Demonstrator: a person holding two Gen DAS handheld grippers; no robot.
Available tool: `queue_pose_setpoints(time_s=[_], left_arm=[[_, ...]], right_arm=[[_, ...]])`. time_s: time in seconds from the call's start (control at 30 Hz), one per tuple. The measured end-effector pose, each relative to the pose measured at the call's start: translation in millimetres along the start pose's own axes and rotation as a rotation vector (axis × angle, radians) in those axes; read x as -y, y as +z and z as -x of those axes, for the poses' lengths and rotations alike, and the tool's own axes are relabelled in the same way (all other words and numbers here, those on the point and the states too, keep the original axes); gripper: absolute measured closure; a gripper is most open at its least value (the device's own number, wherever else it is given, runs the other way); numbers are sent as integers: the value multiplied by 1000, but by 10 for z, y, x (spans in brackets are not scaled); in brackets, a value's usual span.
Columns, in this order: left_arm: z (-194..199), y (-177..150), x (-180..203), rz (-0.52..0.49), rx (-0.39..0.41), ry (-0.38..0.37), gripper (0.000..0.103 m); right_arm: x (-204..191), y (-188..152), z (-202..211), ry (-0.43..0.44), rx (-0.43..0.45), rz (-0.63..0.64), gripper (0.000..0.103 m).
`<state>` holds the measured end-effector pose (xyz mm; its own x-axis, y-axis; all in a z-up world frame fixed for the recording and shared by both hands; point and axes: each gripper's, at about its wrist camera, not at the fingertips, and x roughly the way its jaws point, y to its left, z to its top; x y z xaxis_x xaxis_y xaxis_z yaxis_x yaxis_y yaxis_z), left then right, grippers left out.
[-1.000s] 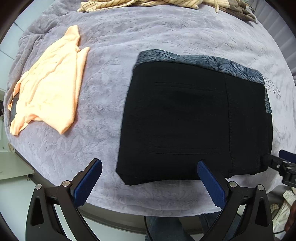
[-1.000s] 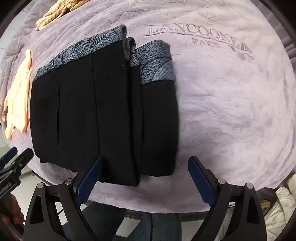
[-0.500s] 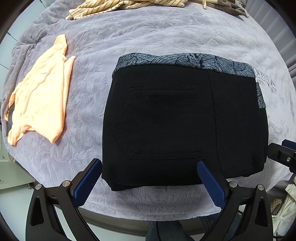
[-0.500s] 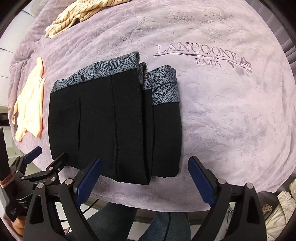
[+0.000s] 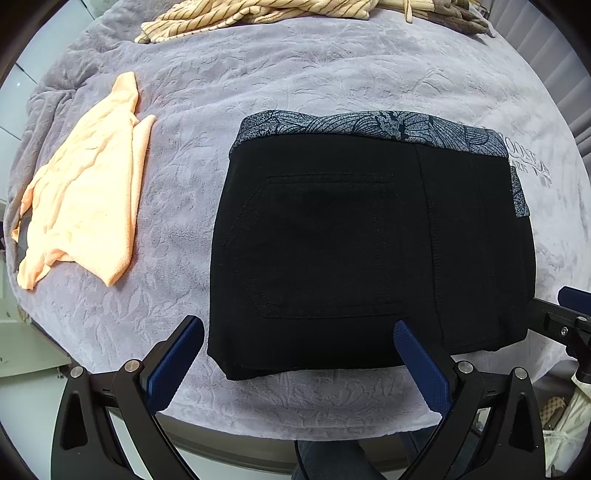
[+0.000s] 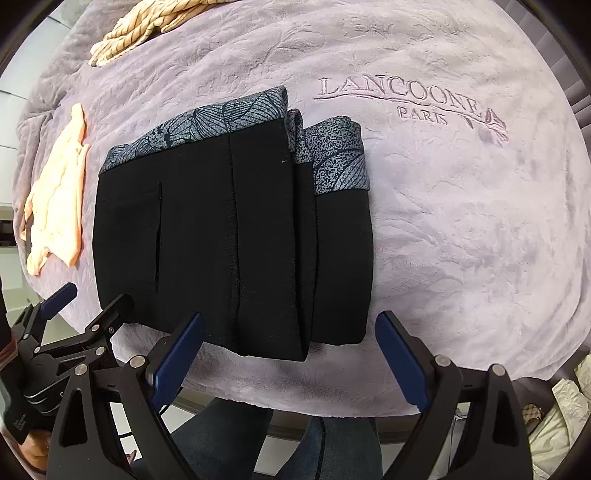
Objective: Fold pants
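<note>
Both of your grippers hang at the near edge with jaws spread, holding nothing: your left gripper (image 5: 295, 362) and your right gripper (image 6: 290, 354). Just beyond them the black pants (image 5: 362, 243) lie folded on the grey blanket (image 5: 295, 85). Farther left lies an orange cloth (image 5: 88, 199); a striped garment (image 5: 258, 14) sits farthest.

I count one pair of folded black pants with a grey leaf-print waistband (image 5: 369, 243) ahead of my two claws, the wide-open left claw (image 5: 299, 350) and the equally spread right claw (image 6: 288, 345). One peach knit garment (image 5: 88, 206) lies left of them, one striped beige garment (image 5: 258, 14) far ahead, all on one grey embossed plush blanket (image 6: 461, 221).
</note>
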<state>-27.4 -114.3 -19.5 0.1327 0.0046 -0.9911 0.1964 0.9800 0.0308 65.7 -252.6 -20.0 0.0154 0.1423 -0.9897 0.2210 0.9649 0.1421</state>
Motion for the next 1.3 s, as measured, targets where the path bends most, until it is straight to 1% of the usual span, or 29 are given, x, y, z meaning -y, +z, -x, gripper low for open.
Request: queue_pose_setpoints(time_s=[0.77, 1.3], left_arm=[[-11, -34, -110, 0, -5, -5, 0], [-11, -57, -98, -6, -1, -2, 0]], right_arm=[[-121, -96, -27, -17, 9, 17, 9], [-73, -132, -23, -9, 11, 5, 9]])
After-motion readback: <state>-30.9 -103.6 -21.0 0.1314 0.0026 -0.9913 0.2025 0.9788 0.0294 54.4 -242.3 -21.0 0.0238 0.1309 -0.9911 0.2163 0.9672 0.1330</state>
